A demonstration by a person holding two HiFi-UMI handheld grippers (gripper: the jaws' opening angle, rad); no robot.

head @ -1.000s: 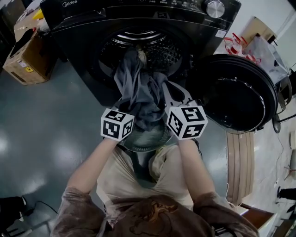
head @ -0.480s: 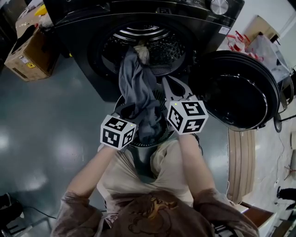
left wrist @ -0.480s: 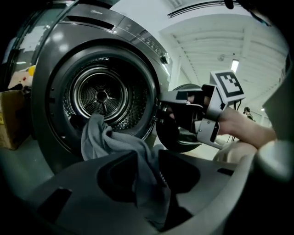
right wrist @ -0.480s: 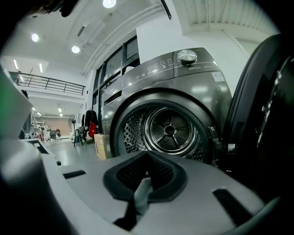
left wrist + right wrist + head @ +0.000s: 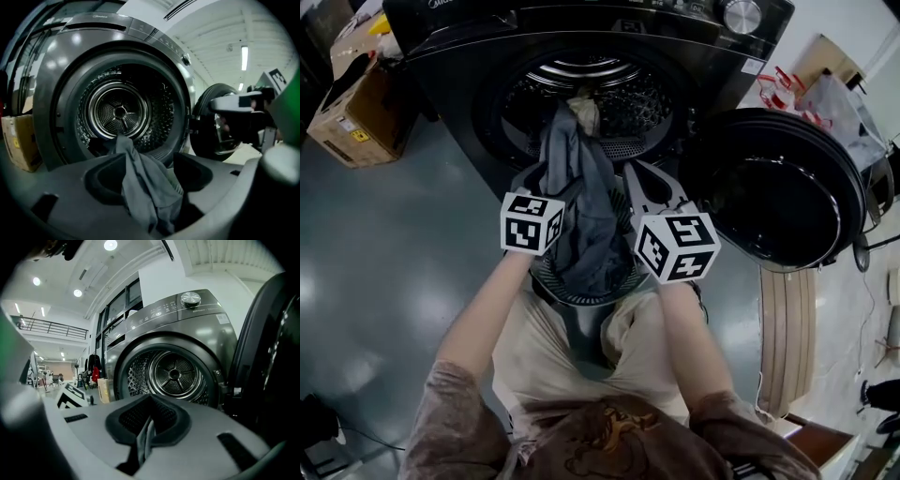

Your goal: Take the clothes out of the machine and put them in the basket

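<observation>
A grey garment (image 5: pixel 586 202) hangs from the mouth of the dark washing machine (image 5: pixel 450 66) down into a round mesh basket (image 5: pixel 581 298) below it. My left gripper (image 5: pixel 551 180) is at the garment's left side; its jaws are opening. In the left gripper view the grey garment (image 5: pixel 145 187) lies loose between the parted pads (image 5: pixel 105 180). My right gripper (image 5: pixel 630 173) is at the garment's right side, shut on a thin fold of the grey garment (image 5: pixel 144 439). A pale cloth (image 5: pixel 586 112) shows in the drum behind the grey one.
The machine's round door (image 5: pixel 778 187) stands swung open to the right. A cardboard box (image 5: pixel 347 112) sits on the floor at the left. Wooden slats (image 5: pixel 787 328) lie at the right. The person's knees are just behind the basket.
The left gripper has gone up toward the machine's mouth, and its jaws have parted from the grey garment. More of the garment now lies in the basket. The right gripper has stayed put.
</observation>
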